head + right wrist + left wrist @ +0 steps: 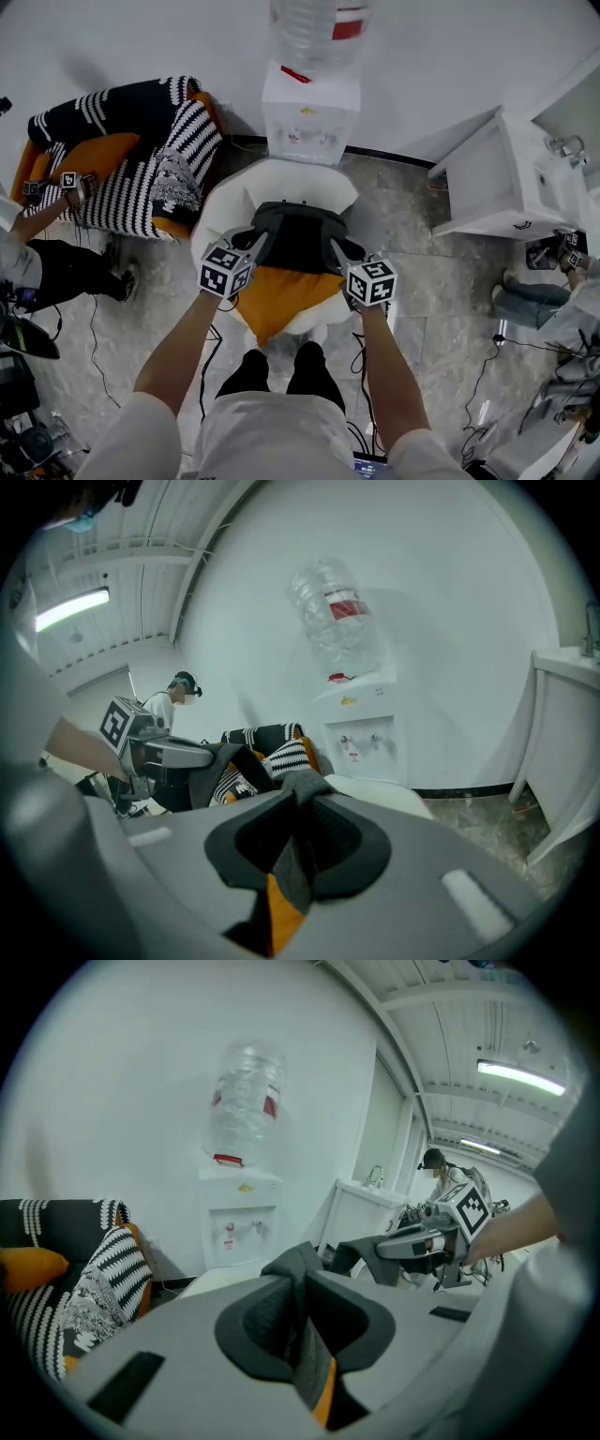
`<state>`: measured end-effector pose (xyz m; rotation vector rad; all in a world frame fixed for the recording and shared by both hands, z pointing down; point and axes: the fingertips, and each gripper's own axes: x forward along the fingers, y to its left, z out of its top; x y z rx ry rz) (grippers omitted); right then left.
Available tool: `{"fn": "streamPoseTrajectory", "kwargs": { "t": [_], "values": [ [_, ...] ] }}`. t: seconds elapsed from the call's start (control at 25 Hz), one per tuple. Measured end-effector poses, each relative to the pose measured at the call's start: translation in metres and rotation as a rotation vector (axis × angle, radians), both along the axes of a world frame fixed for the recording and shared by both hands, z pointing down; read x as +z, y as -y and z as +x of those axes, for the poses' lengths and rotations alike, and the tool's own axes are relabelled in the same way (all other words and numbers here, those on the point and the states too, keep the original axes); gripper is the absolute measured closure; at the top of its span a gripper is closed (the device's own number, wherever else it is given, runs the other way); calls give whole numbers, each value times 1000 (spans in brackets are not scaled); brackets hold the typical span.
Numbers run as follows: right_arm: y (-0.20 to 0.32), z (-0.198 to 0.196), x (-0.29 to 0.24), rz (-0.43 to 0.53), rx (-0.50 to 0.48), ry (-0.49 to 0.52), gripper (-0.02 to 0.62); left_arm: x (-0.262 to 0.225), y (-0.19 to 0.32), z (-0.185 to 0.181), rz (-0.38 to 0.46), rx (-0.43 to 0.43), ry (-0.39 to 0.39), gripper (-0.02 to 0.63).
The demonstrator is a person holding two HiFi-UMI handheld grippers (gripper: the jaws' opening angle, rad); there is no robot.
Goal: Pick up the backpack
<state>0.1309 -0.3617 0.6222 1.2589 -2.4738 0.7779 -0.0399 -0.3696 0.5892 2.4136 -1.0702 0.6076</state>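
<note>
A dark grey backpack (300, 234) with an orange underside (278, 298) hangs between my two grippers over a white round seat (281, 187). In the head view my left gripper (254, 243) holds its left shoulder strap and my right gripper (337, 249) its right one. The left gripper view shows the left gripper (296, 1283) shut on a fold of grey strap (292, 1262), with the right gripper (410, 1242) across from it. In the right gripper view the right gripper (298, 803) pinches the other strap (302, 782), with orange fabric below and the left gripper (187, 755) opposite.
A water dispenser (310, 114) with a bottle stands against the wall just behind the seat. A striped armchair (141, 155) with an orange cushion is at the left, a white cabinet (492, 183) at the right. Other people (42, 262) stand on both sides. Cables (94, 347) run over the floor.
</note>
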Motion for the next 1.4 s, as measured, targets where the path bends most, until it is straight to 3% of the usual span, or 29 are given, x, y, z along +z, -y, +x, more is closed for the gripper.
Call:
{"fn": "streamPoseTrajectory", "kwargs": {
  "t": [0.36,1.0,1.4],
  "values": [
    [-9,-4,-24,27,-14,3,552,-28,-6,-4,37,14,-13,582],
    [-24,-15,-98,135,-70,10,552,-106,-15,-14,174,73,-13,581],
    [-28,-22,-152,189,-70,54,551,-155,-23,-23,261,55,-72,581]
  ]
}}
